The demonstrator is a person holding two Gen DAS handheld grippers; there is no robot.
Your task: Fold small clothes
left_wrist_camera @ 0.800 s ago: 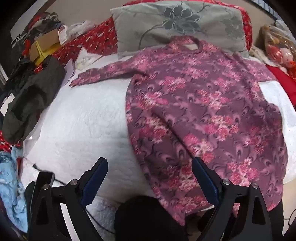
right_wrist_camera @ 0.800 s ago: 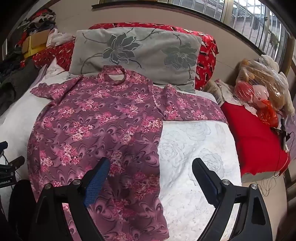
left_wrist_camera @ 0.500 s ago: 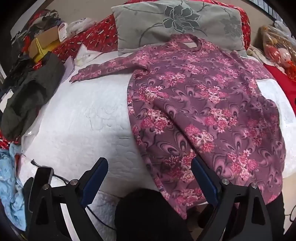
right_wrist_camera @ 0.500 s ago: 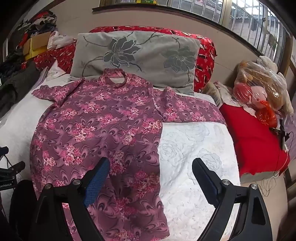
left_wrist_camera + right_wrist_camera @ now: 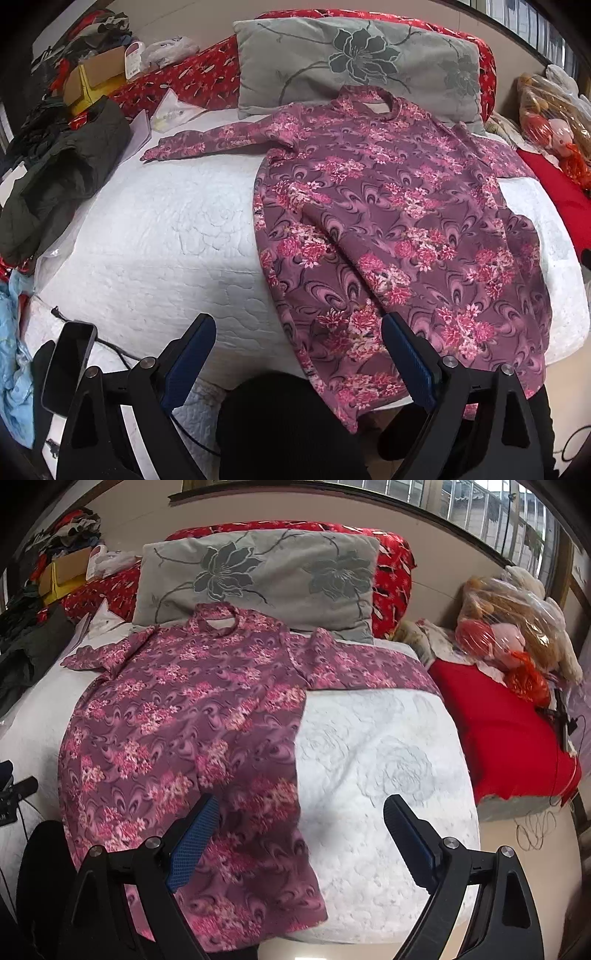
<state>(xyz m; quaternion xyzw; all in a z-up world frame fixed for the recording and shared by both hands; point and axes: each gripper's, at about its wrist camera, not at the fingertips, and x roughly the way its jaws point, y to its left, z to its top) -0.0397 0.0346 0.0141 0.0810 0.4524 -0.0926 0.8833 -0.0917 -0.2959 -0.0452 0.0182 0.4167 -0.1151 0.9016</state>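
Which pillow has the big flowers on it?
The grey pillow behind the shirt's collar. It has large dark flowers; the red pillow behind it has only small white marks.

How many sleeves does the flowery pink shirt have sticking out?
2. One sleeve stretches left toward the dark jacket; the other sleeve lies right, below the grey pillow.
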